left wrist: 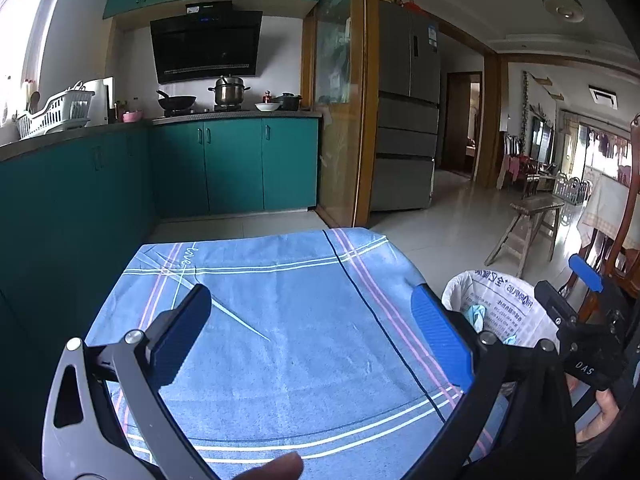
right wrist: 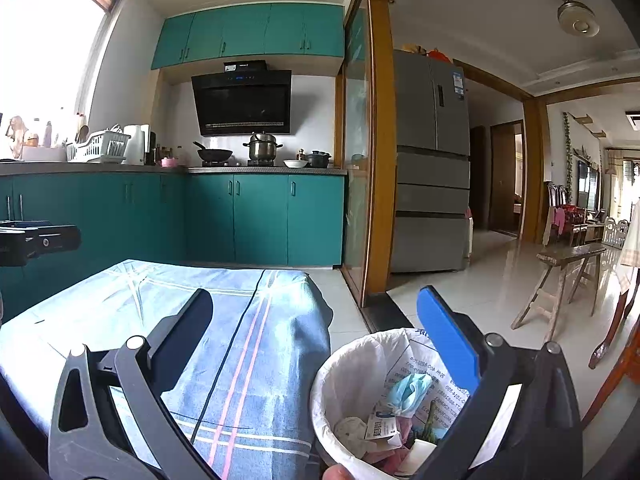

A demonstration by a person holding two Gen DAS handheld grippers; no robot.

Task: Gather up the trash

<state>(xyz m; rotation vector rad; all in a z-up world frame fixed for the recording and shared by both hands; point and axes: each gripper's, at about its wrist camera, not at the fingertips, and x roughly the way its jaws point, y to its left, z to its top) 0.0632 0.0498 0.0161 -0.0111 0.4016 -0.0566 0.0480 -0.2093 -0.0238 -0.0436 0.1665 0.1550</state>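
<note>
We judge the collecting to be at or near its end. The table under its blue checked cloth (left wrist: 280, 320) shows no scrap anywhere we can see, near or far — though its nearest edge is hidden behind the grippers. The trash itself sits in the bin (right wrist: 344, 364), which stands on the floor just beside the table's right side: inside its white liner we make out a crumpled light-blue mask (right wrist: 410, 390), a grey-white wad of paper (right wrist: 352, 432), a printed wrapper (right wrist: 382, 426) and something pink beneath them.

Our left gripper (left wrist: 312, 320) hangs over the cloth with its jaws spread wide and nothing between them. Our right gripper (right wrist: 316, 330) is just as wide and just as empty, its blue finger (right wrist: 448, 340) above the bin's far rim.

What may remain — if anything — is a last look for stray pieces outside these views.
</note>
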